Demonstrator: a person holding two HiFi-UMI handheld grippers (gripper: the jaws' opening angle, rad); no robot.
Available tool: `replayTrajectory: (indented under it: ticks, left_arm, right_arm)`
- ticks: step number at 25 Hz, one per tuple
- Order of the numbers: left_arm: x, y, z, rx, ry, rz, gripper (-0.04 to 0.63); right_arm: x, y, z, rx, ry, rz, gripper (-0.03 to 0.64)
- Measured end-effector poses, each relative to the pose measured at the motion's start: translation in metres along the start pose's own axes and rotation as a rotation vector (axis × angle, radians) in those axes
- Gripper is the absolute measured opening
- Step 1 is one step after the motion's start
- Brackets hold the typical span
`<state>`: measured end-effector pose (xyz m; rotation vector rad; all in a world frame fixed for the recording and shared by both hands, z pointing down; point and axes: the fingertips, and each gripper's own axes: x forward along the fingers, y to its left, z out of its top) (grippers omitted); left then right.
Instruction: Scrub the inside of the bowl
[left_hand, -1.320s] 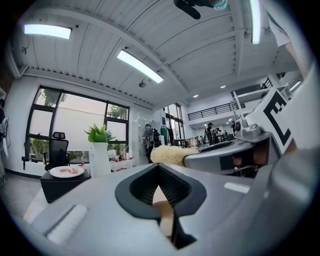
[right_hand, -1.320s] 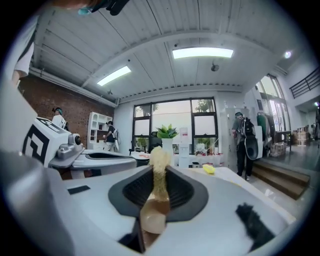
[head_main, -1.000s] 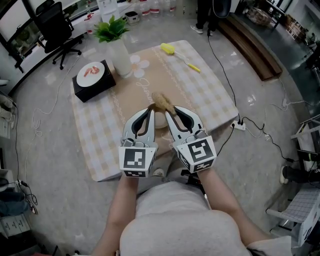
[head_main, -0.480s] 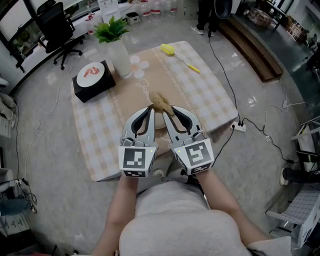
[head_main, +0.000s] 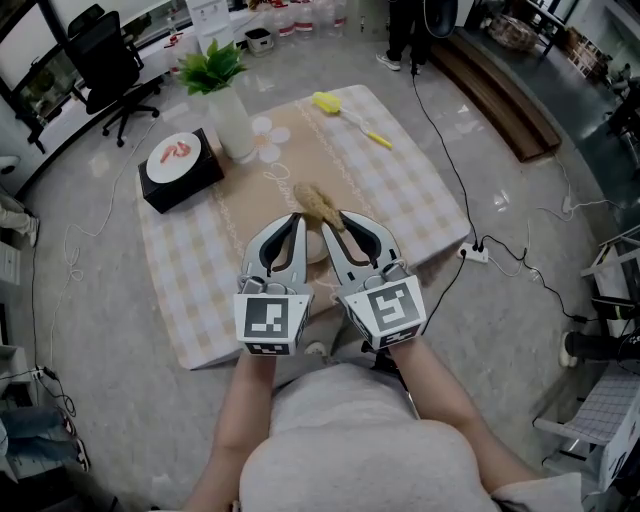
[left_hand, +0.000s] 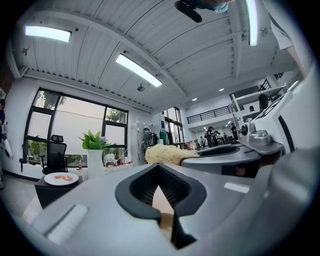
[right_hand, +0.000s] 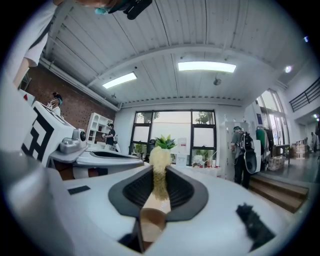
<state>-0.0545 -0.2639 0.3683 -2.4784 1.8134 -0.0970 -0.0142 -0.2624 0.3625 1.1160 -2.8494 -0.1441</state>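
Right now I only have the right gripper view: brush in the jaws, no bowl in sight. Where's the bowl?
Observer: Head view shows the bowl on the table, low between the left gripper and right gripper, partly hidden by them.
Operator: Brush head inside it?
Observer: No. From above, the brush head shows past the bowl's far rim.
Operator: Left jaws?
Observer: Shut, nothing between them.

The head view looks steeply down on the tabletop (head_main: 400, 190), with left tool (head_main: 297, 220) and right tool (head_main: 333, 222) close at lower middle. Each gripper view looks level along its own jaws, very near. All share the plant (head_main: 212, 68) and brush (head_main: 315, 203).
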Motion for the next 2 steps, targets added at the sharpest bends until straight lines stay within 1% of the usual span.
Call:
replayTrajectory:
  ticks: [2]
  left_arm:
    - [0.0016,-0.0023,-0.001,0.005,0.006,-0.005,0.003]
  right_arm:
    - [0.0002,-0.0008,0.0015,0.004,-0.003,0.003,0.077]
